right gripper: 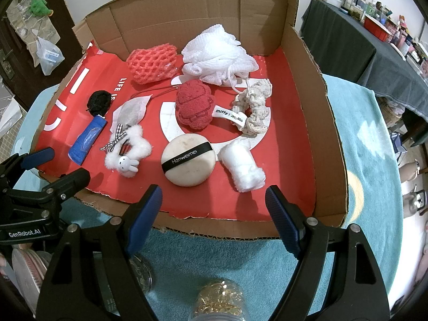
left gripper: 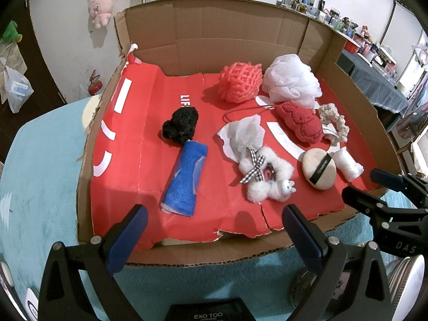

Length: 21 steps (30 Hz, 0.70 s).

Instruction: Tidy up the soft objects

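A shallow cardboard box (right gripper: 325, 123) lined in red holds several soft items. At the back lie a coral net ball (right gripper: 152, 65) and a white mesh pouf (right gripper: 216, 56). A red plush (right gripper: 194, 108) and a cream scrunchie (right gripper: 254, 109) sit mid-box. Near the front are a beige powder puff (right gripper: 188, 160), a white cotton roll (right gripper: 242, 167) and a fluffy bunny hair tie (right gripper: 131, 149). At the left lie a black scrunchie (left gripper: 182, 125) and a blue roll (left gripper: 184, 179). My left gripper (left gripper: 214, 214) and right gripper (right gripper: 214, 191) hover open over the box's front edge, holding nothing.
The box rests on a teal fluffy mat (right gripper: 355, 139). A jar of gold bits (right gripper: 218, 302) stands under my right gripper, and metal lids (left gripper: 406, 275) lie at my left view's lower right. A dark-clothed table (right gripper: 347, 34) with clutter stands at the right.
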{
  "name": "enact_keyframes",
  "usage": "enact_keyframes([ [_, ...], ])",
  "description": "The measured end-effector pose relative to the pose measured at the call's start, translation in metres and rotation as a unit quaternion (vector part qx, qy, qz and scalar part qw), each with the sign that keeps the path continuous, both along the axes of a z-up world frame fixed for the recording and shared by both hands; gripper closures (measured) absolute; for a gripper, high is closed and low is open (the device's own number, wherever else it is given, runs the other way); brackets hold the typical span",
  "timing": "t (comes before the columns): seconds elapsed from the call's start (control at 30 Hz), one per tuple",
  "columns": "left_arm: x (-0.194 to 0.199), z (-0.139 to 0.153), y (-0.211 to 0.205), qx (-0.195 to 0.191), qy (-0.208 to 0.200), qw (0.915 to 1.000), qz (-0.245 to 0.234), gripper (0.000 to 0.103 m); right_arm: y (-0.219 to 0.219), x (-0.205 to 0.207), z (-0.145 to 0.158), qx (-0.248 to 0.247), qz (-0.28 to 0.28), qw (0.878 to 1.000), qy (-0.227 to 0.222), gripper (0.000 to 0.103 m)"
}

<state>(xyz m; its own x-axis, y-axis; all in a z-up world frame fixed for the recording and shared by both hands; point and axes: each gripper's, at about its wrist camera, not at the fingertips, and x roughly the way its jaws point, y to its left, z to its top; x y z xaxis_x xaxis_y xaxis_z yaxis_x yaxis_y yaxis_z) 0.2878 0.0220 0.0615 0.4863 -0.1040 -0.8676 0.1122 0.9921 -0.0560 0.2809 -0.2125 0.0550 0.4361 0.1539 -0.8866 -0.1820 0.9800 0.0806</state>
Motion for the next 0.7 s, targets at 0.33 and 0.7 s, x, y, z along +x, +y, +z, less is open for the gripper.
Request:
enact_keyframes([
  [0.33, -0.01, 0.027, 0.005, -0.02, -0.033, 0.9992, 0.01, 0.001, -0.008, -0.003, 0.011, 0.017, -0.013, 1.0, -0.015, 0.024],
  [0.7, -0.126, 0.111, 0.015, -0.023, -0.201, 0.9792, 0.015, 0.0, -0.017, -0.1, 0.106, 0.018, -0.006, 0.987, -0.16, 0.023],
])
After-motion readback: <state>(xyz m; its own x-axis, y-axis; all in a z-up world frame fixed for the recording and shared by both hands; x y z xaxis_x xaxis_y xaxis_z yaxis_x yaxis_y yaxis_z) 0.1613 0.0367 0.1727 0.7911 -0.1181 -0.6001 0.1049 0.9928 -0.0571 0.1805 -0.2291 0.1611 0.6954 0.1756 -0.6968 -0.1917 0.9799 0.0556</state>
